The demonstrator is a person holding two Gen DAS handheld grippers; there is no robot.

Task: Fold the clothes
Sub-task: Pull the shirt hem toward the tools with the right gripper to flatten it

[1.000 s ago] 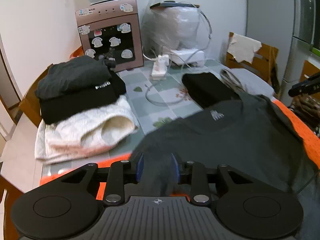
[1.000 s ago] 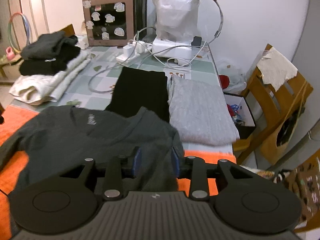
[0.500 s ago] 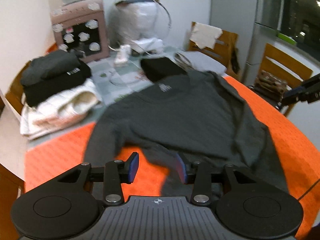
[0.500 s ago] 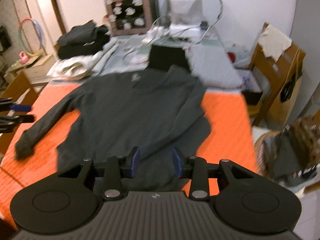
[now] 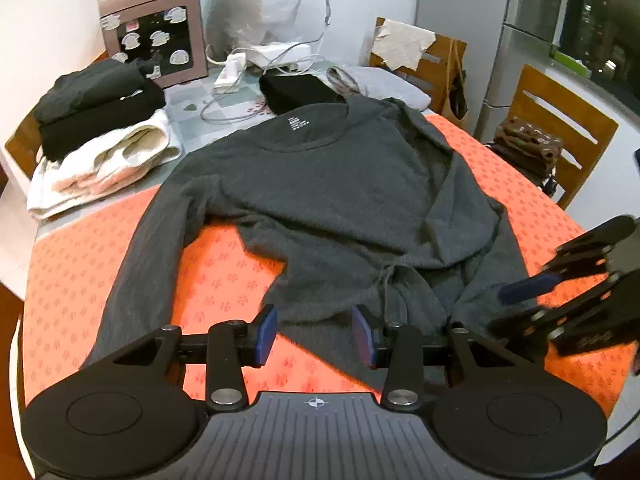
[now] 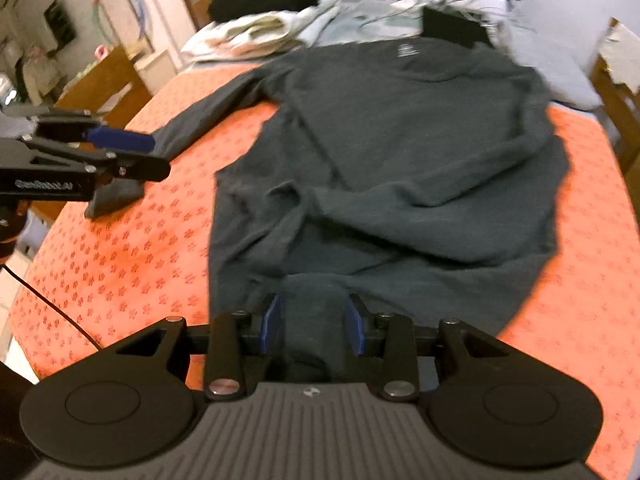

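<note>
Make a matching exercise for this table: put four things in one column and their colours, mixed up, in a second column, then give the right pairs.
Things:
1. sweater
2. tablecloth
3. folded towel
4. oven

Colours:
A. orange
B. pink
C. dark grey
D. cream white

Pairs: 1-C, 2-A, 3-D, 4-B
</note>
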